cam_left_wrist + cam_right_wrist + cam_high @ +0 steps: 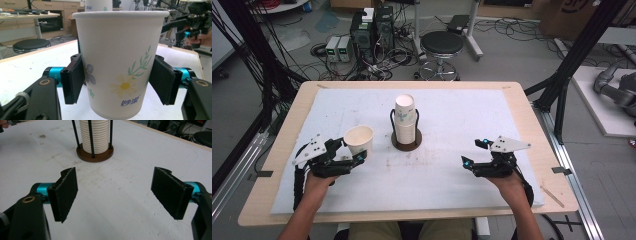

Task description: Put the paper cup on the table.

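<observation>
Left gripper (348, 154) under my control, pads clamped on paper cup (120, 62) from both flanks. Cup upright, long axis vertical, mouth up, sitting squarely between fingers (75, 81). Cup stack in wire holder (406, 122) lies ahead and to right of held cup, near but apart. Right gripper (476, 152) spread wide, nothing between pads, holder well ahead of it. Left hand nearer holder. Cup: thin matte paper, rolled rim, tapered, flower print. Holder base: dark round disc. Stack ribbed.

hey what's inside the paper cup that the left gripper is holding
From the high view, the paper cup in the left gripper looks empty: a plain pale inner wall shows. Its very bottom is hidden by the rim's angle.
</observation>
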Action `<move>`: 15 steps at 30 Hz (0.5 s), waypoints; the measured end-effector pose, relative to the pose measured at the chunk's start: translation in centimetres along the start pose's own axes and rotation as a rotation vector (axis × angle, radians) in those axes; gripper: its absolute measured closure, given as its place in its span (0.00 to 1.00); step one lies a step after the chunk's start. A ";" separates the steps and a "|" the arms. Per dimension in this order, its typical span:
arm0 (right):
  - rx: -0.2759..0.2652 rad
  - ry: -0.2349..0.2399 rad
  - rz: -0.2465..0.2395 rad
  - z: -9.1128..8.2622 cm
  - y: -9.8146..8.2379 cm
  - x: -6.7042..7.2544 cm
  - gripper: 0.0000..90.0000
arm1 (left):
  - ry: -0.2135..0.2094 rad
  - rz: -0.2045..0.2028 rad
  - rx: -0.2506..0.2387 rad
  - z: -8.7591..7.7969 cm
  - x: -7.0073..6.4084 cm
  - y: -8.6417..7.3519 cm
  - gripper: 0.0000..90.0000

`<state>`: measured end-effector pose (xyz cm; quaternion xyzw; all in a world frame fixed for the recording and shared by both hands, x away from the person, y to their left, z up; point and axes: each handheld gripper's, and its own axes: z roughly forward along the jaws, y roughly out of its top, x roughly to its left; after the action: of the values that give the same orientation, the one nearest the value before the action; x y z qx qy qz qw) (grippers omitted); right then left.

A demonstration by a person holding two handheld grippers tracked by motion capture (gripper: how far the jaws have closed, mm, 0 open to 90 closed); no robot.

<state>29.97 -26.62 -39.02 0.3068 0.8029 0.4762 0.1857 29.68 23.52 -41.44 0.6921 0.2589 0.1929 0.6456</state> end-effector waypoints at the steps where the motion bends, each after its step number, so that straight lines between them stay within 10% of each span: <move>1: 0.000 0.001 -0.002 0.0 0.0 0.0 0.24 | 0.003 0.000 -0.003 0.0 0.1 0.0 0.36; 15: -0.003 -0.001 0.001 -0.3 -0.3 0.0 0.25 | 0.070 -0.024 -0.075 0.8 2.5 -0.1 0.37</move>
<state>29.70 -26.87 -39.13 0.3070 0.8019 0.4775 0.1863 32.13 24.41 -41.79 0.6571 0.2822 0.2190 0.6638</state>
